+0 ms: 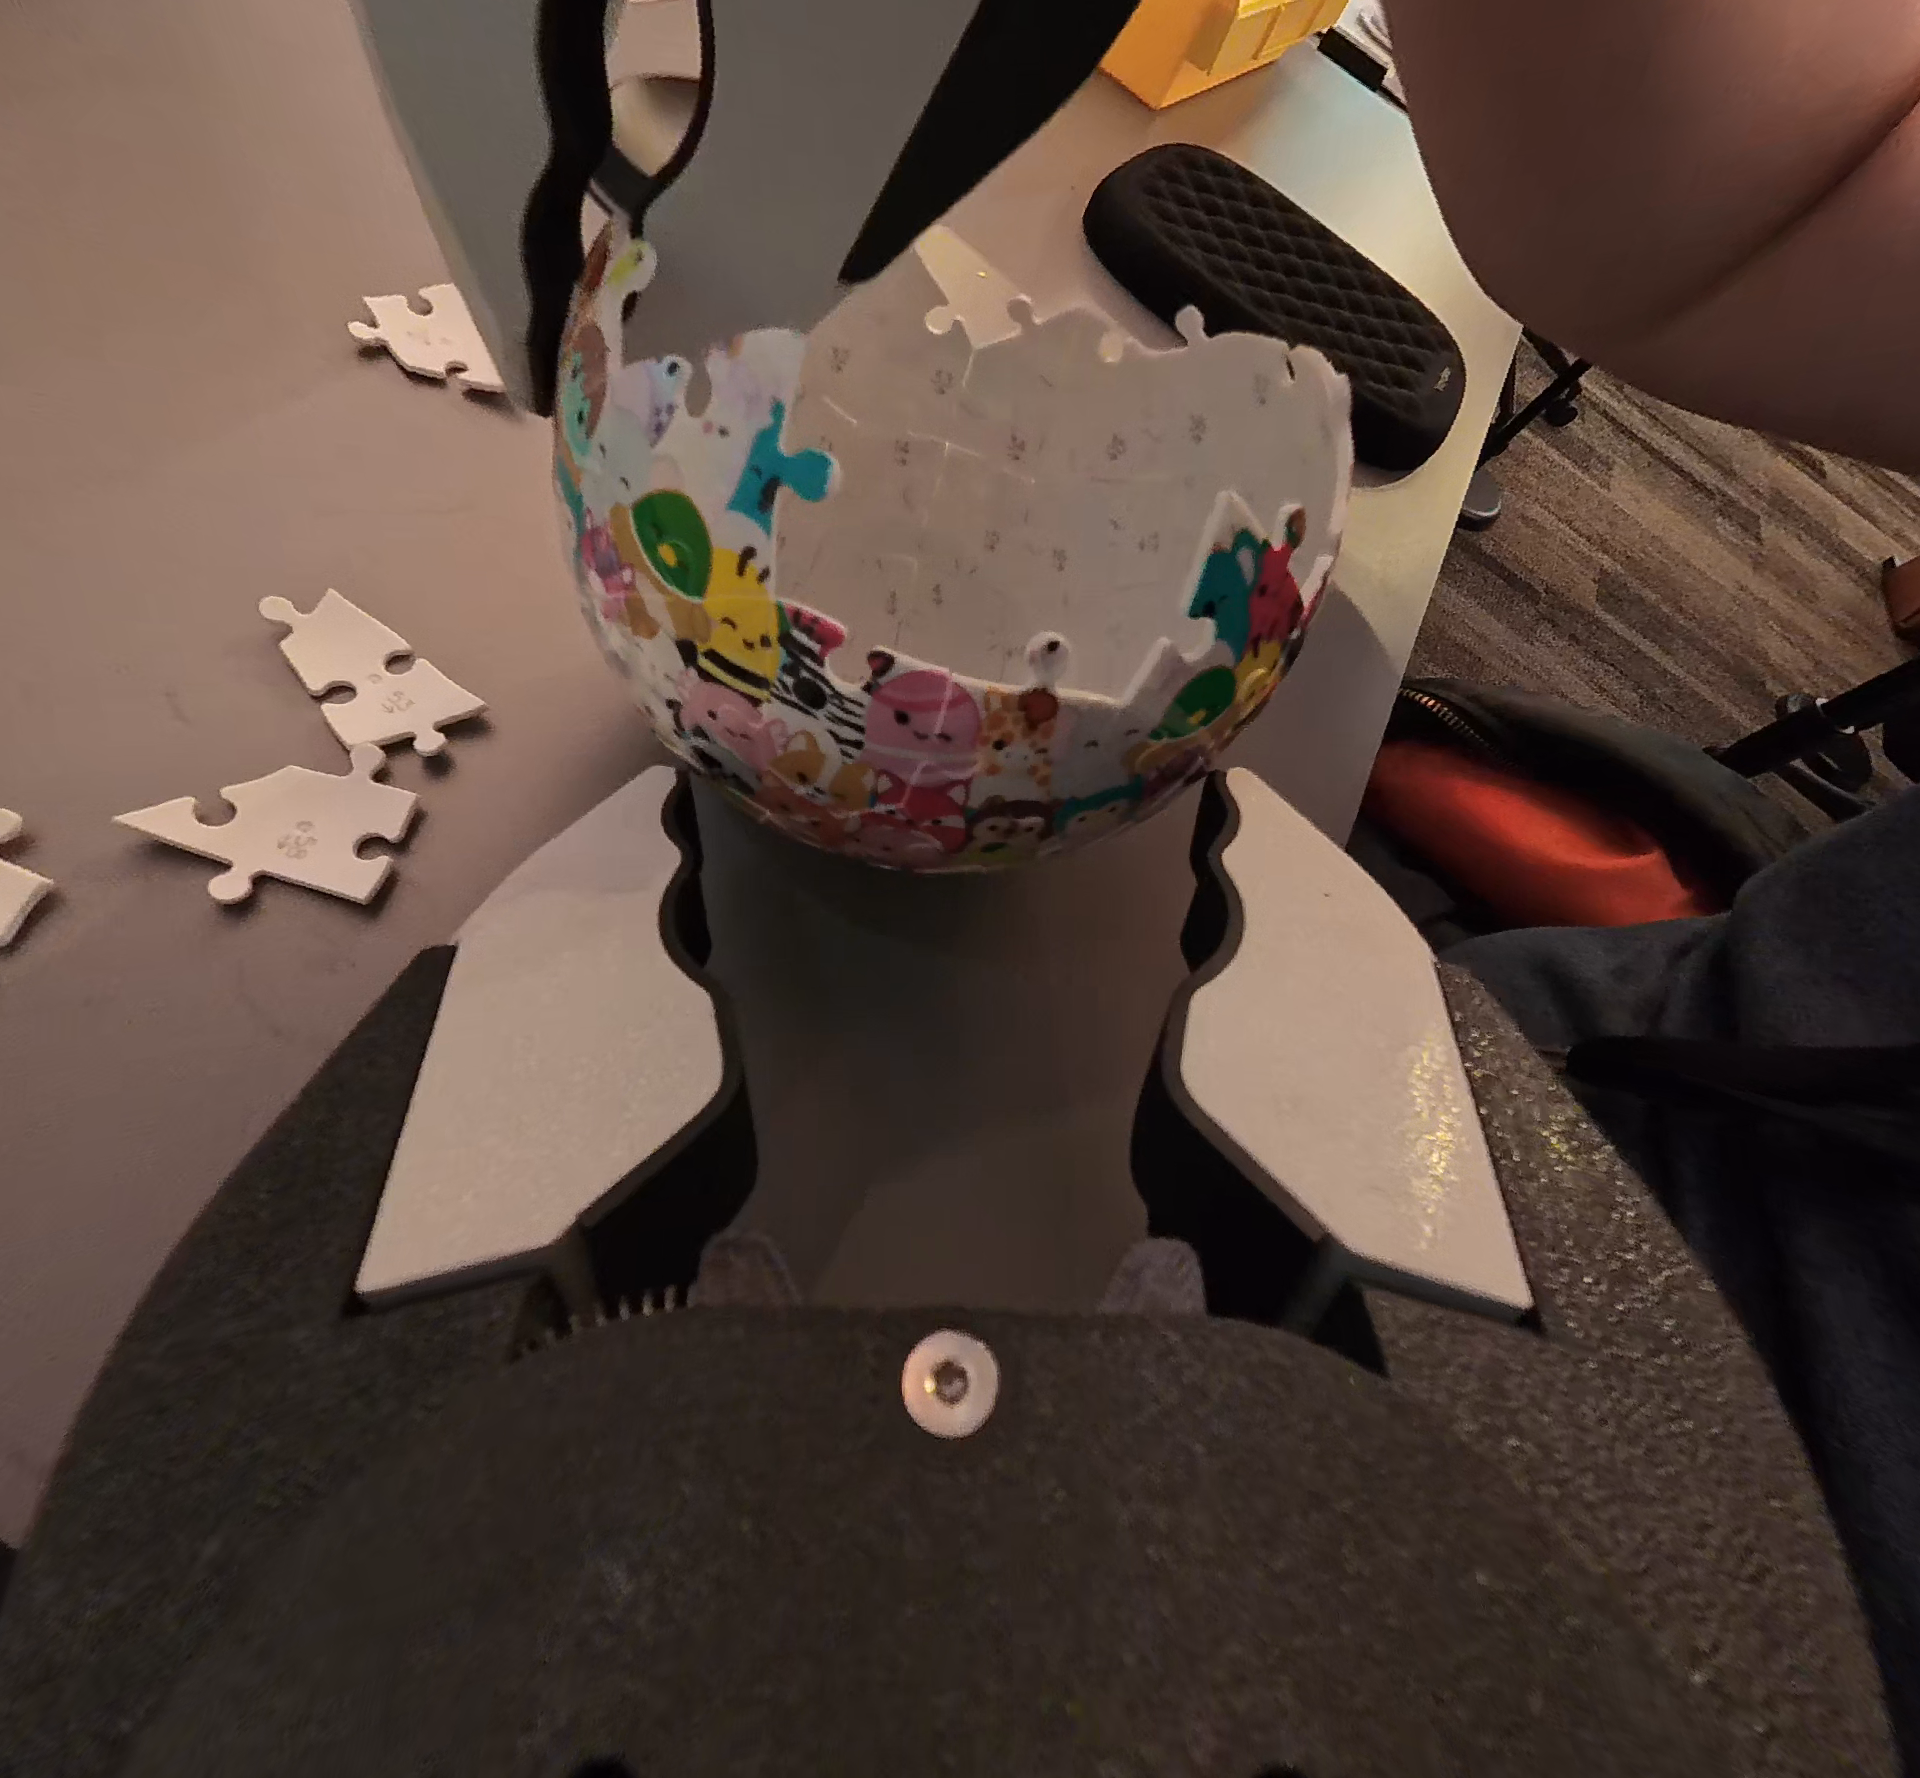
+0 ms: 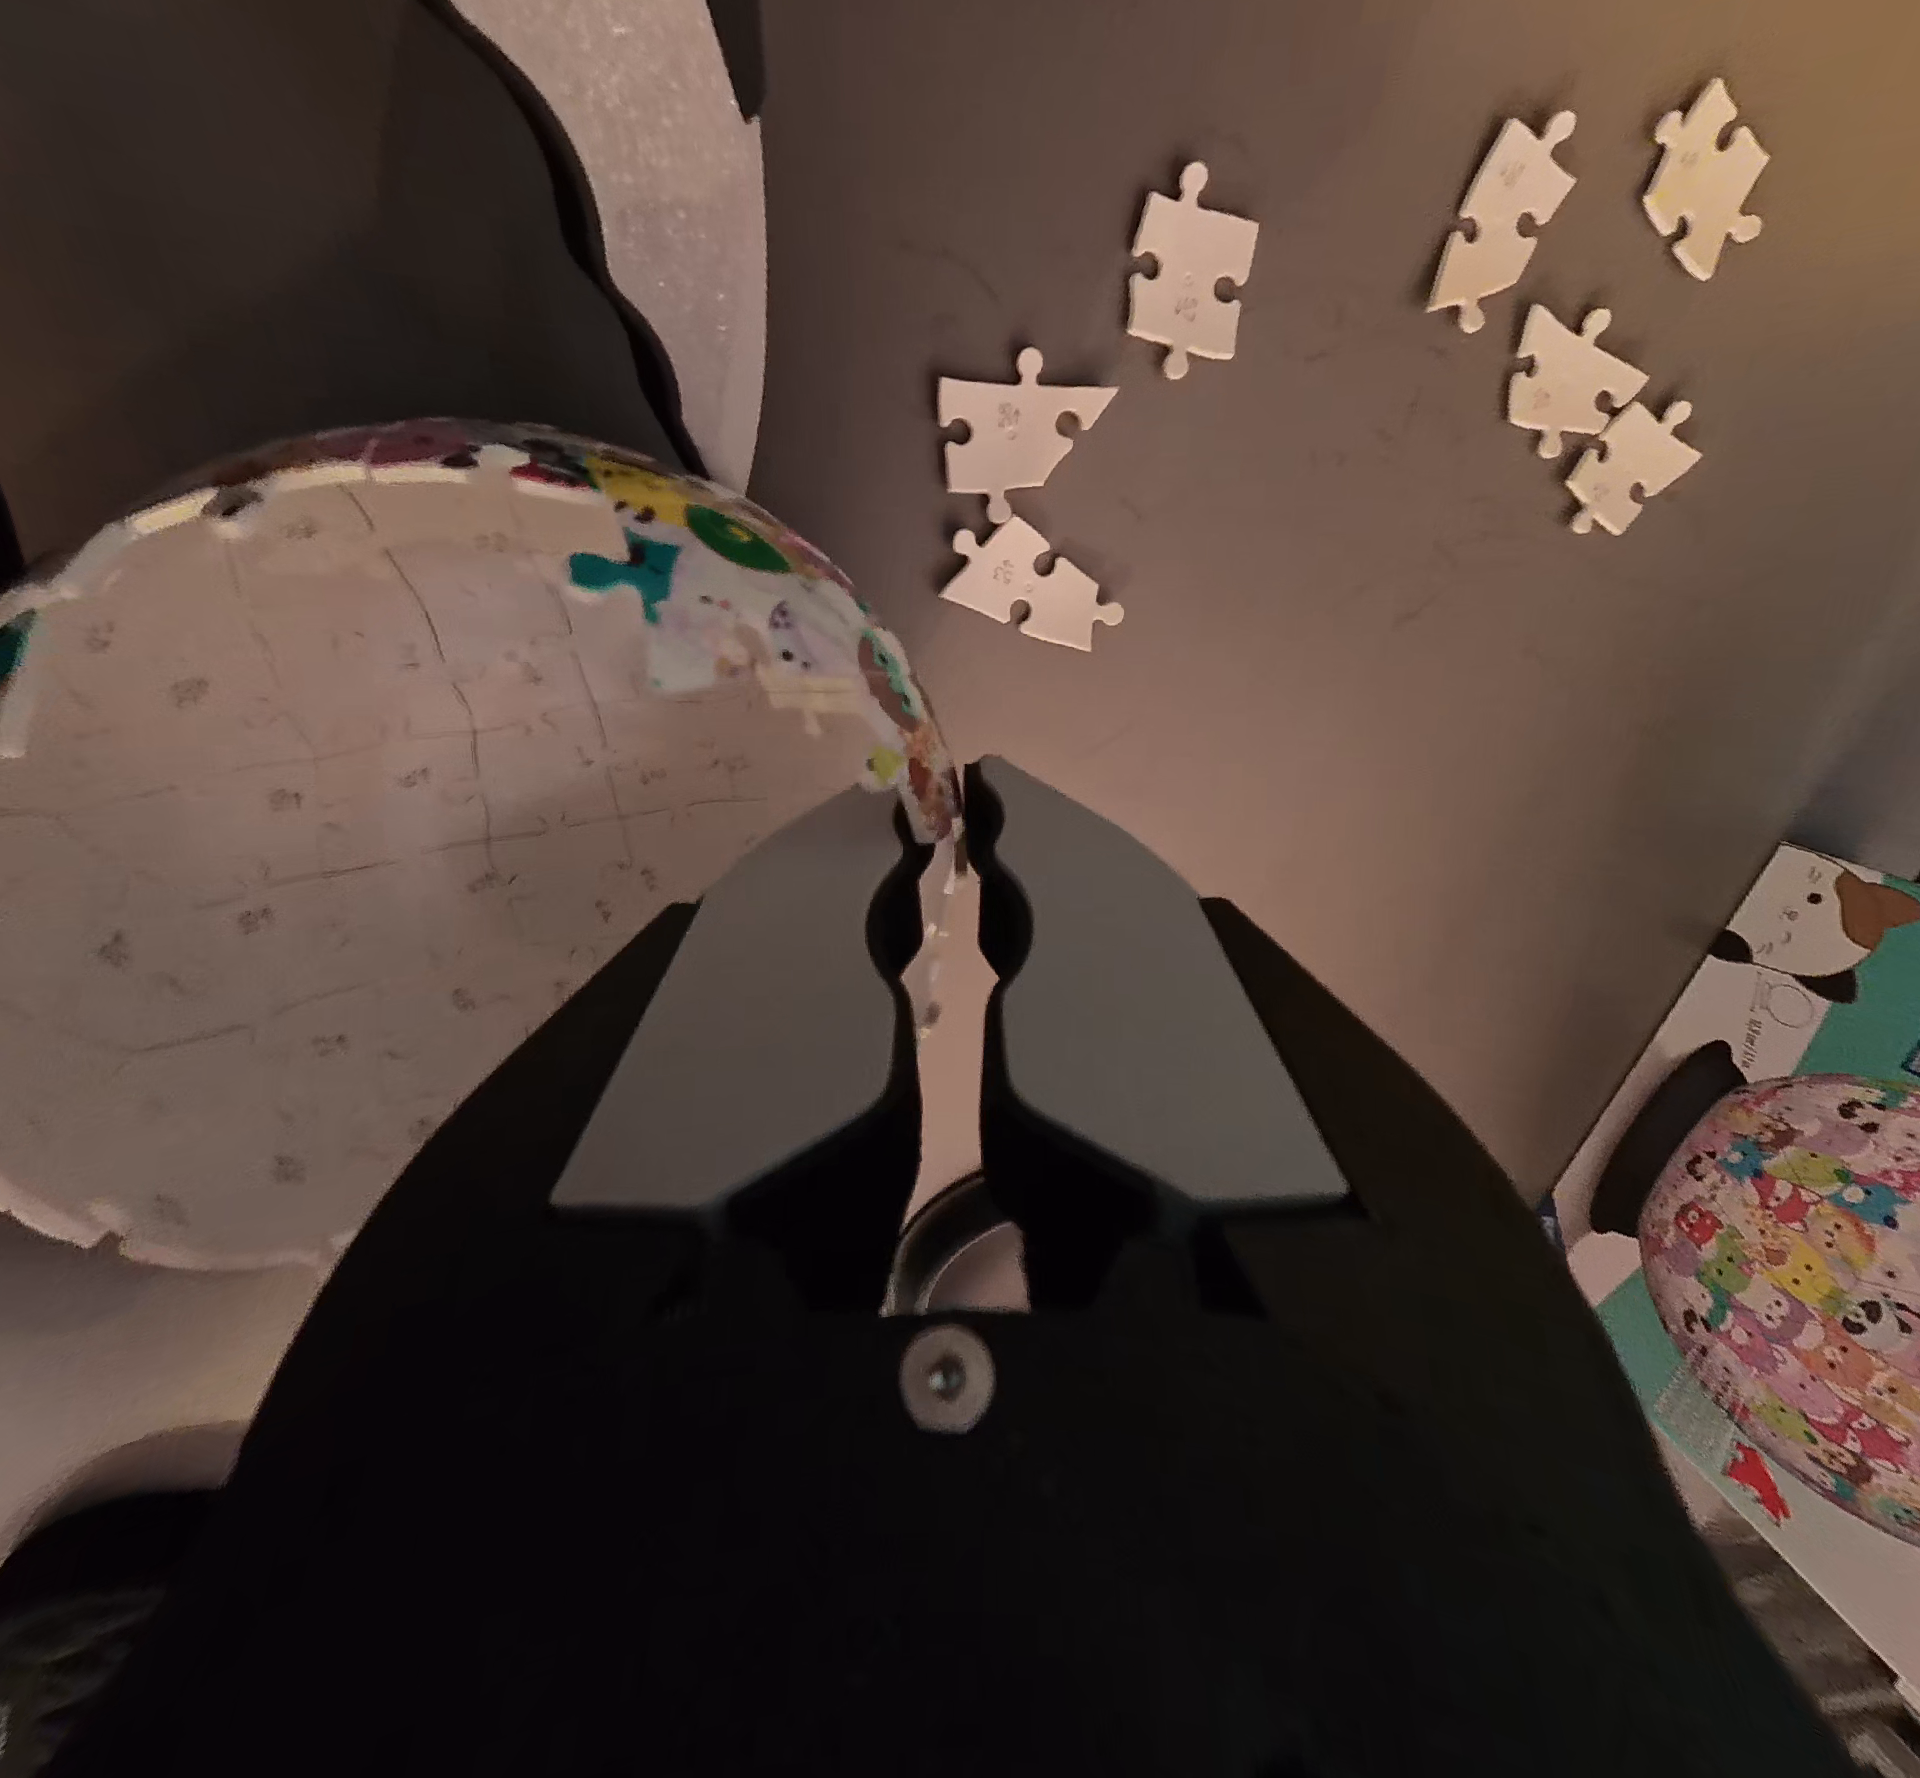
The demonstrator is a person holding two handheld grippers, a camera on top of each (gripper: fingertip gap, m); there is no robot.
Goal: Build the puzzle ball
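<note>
While we are looking across the dark table [image 1: 156,481], loose white puzzle pieces [image 1: 379,668] are lying face down at the left. Next we are seeing the half-built puzzle ball [image 1: 935,585], its open shell showing the white inside, sitting just ahead of our left gripper [image 1: 945,824], whose jaws are standing wide apart around nothing. Our right gripper [image 2: 961,793] is pinching the ball's rim, jaws nearly closed on it. Farther right, the puzzle box [image 2: 1787,1209] is resting.
</note>
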